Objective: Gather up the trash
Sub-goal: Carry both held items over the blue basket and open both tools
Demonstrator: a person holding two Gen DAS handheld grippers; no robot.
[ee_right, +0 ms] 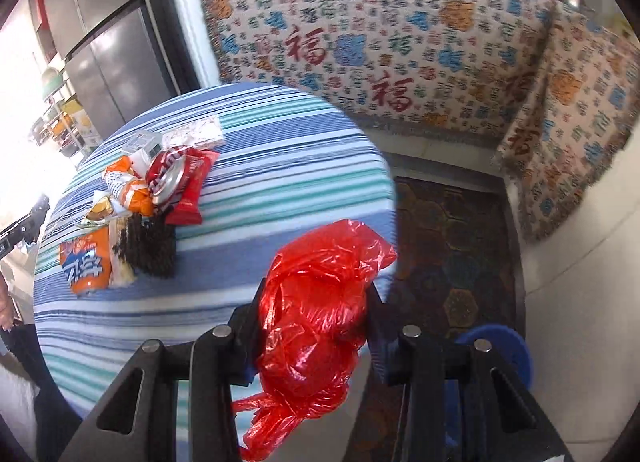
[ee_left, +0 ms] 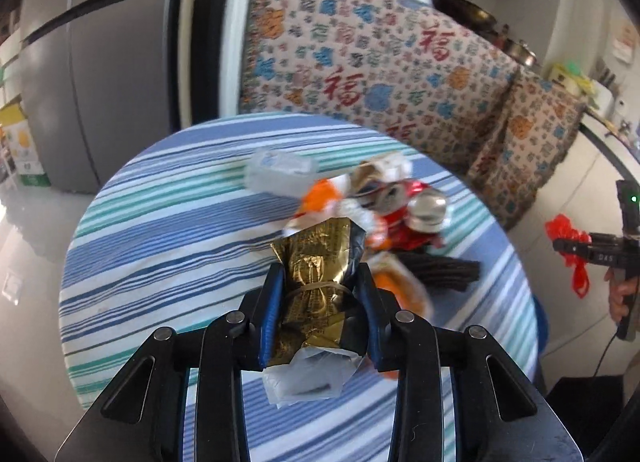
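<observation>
My left gripper (ee_left: 319, 282) is shut on a gold foil packet (ee_left: 316, 262) bound with a rubber band, a white plastic scrap hanging from its near end, held above the striped table (ee_left: 160, 190). Beyond it lies a trash pile: a clear plastic box (ee_left: 280, 170), an orange wrapper (ee_left: 320, 198), a crushed red can (ee_left: 420, 214) and a dark ribbed piece (ee_left: 448, 274). My right gripper (ee_right: 316, 290) is shut on a crumpled red plastic bag (ee_right: 316, 302) at the table's right edge. The right wrist view shows the pile too: the red can (ee_right: 168, 178), an orange packet (ee_right: 86, 266), a red wrapper (ee_right: 192, 190).
A cabinet draped in patterned cloth (ee_right: 380, 42) stands behind the round table (ee_right: 280, 150). A grey fridge (ee_left: 80, 82) is at the left. A dark patterned mat (ee_right: 452, 246) covers the floor to the right, with a blue round object (ee_right: 500, 350) near my right gripper.
</observation>
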